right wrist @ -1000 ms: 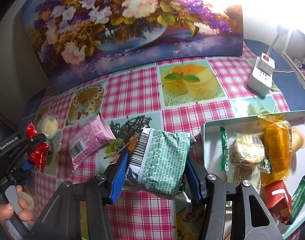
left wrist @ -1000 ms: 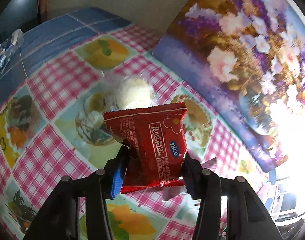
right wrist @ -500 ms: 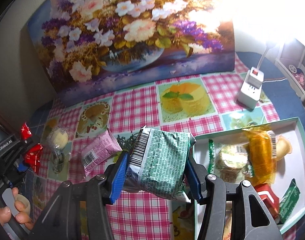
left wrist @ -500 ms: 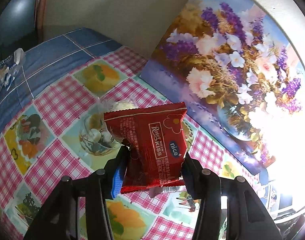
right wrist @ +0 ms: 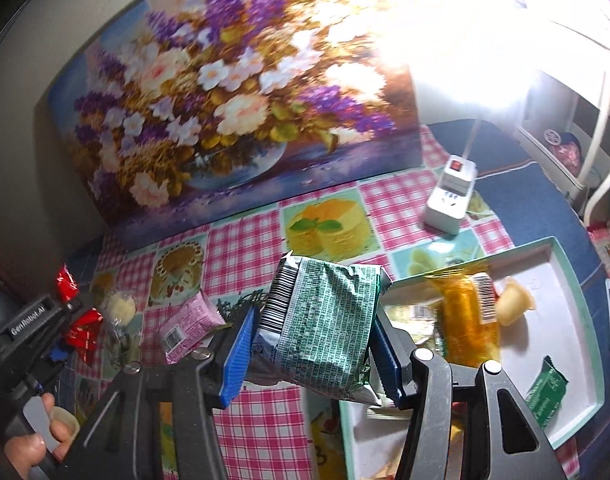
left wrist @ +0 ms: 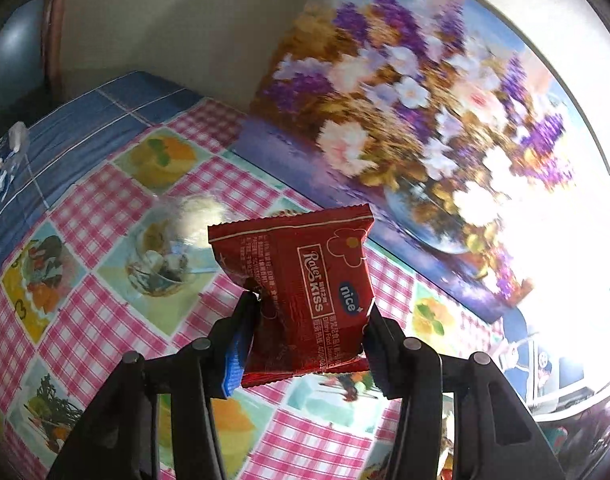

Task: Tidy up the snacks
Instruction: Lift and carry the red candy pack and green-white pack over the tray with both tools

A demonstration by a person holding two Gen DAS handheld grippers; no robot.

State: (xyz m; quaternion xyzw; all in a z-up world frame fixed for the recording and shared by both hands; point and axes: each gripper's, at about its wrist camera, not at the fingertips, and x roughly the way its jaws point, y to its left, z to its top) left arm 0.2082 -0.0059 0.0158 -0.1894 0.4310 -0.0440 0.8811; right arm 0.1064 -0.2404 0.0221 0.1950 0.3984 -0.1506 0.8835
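A: Red foil first, nearest the left camera: what has hold of it?

B: The left gripper (left wrist: 309,320) pinches a red pack (left wrist: 301,292) between its two fingers and holds it above the tablecloth (left wrist: 89,208). The pack stands roughly upright, printed side to the camera.

A: And the right one?

B: The right gripper (right wrist: 313,344) is clamped on a green pack (right wrist: 325,320), its barcode edge on the left. It hangs over the cloth just beside the left edge of the tray (right wrist: 569,276).

A: What lies in the tray?

B: An orange pack (right wrist: 465,320) near the middle, a pale jelly cup (right wrist: 515,304) touching its right side, and a small green sachet (right wrist: 545,392) lower down. Other items under the gripper are too hidden to name.

A: Anything loose on the cloth?

B: A pink pack (right wrist: 189,326) lies left of the right gripper. Further left, a clear wrapper with a pale round cake (right wrist: 121,306) sits near the left gripper, whose red pack shows there too.

A: And beyond?

B: A white power strip (right wrist: 449,196) stands on the cloth behind the tray. A flower painting (right wrist: 233,92) leans against the wall at the back.
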